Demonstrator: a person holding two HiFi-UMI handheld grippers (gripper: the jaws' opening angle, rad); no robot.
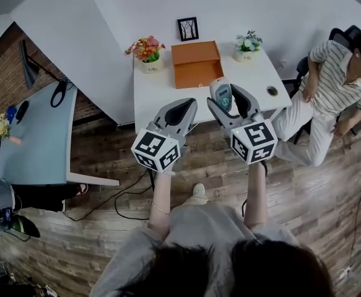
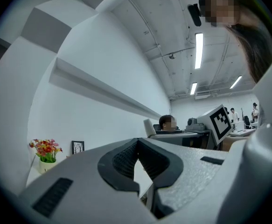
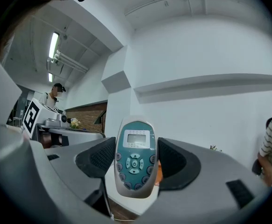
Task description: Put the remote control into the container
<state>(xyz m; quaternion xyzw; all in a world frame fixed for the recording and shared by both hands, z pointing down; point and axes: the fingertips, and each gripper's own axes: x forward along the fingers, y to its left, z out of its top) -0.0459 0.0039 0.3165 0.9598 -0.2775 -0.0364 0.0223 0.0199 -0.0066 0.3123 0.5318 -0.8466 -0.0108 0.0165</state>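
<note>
A white remote control (image 1: pixel 220 95) with a teal face and small screen stands upright between the pads of my right gripper (image 1: pixel 226 101), which is shut on it; in the right gripper view the remote control (image 3: pixel 135 157) fills the gap of the right gripper (image 3: pixel 135 160). The open orange container (image 1: pixel 196 63) lies on the white table (image 1: pixel 158 91) just beyond both grippers. My left gripper (image 1: pixel 181 111) is held up beside the right one, shut with nothing in it; in the left gripper view the left gripper (image 2: pixel 136 154) points toward the wall.
A flower pot (image 1: pixel 147 52) stands left of the container, a second plant pot (image 1: pixel 247 45) right of it, a picture frame (image 1: pixel 188 28) behind. A seated person (image 1: pixel 335 85) is at the right. A blue-grey desk (image 1: pixel 38 135) stands at the left.
</note>
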